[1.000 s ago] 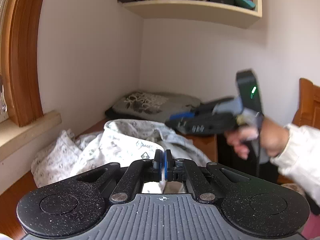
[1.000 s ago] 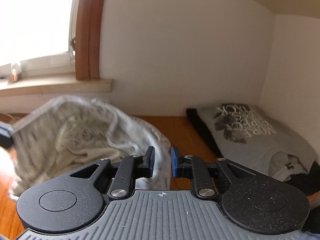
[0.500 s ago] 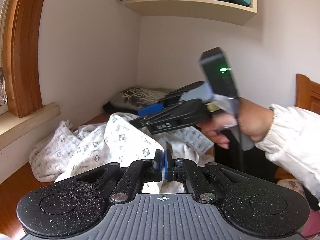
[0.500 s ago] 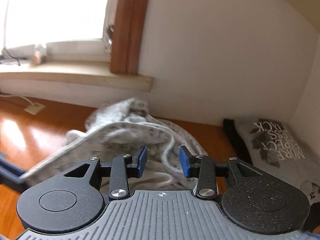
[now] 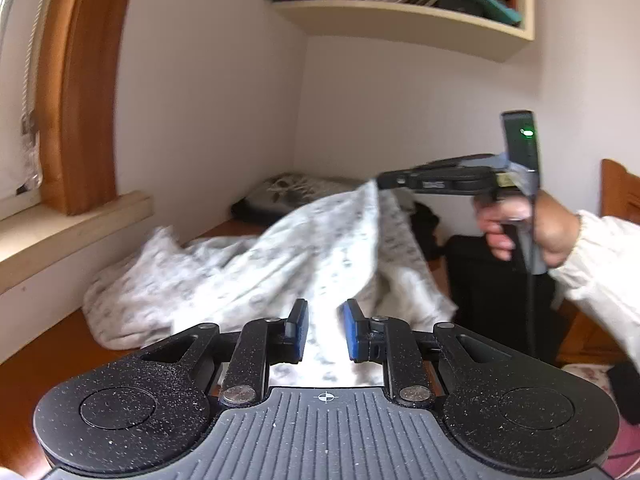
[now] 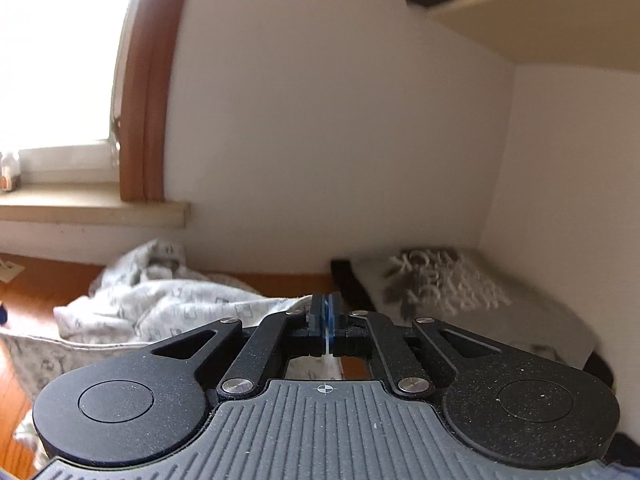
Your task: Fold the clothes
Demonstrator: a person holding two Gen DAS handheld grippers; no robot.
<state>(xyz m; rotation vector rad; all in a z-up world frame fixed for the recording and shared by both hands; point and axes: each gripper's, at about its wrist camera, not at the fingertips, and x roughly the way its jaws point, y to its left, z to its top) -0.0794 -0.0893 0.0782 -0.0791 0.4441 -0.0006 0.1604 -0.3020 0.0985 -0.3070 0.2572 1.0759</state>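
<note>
A: Garment on view?
B: White patterned garment (image 5: 256,276) with small grey printed motifs, crumpled and unfolded across a wooden tabletop (image 5: 36,364) beside the wall under the windowsill.
A: Flat or lifted?
B: Partly lifted: one edge raised into a peak (image 5: 370,190) off the tabletop, cloth draping down from there in a slope; far side bunched in loose folds (image 6: 156,276). Blurred in places.
A: Any other clothing?
B: Grey printed top (image 6: 460,284), folded flat in the far corner, atop something dark.

Garment (image 5: 256,276) on table (image 5: 48,356), below shelf (image 5: 404,24)
</note>
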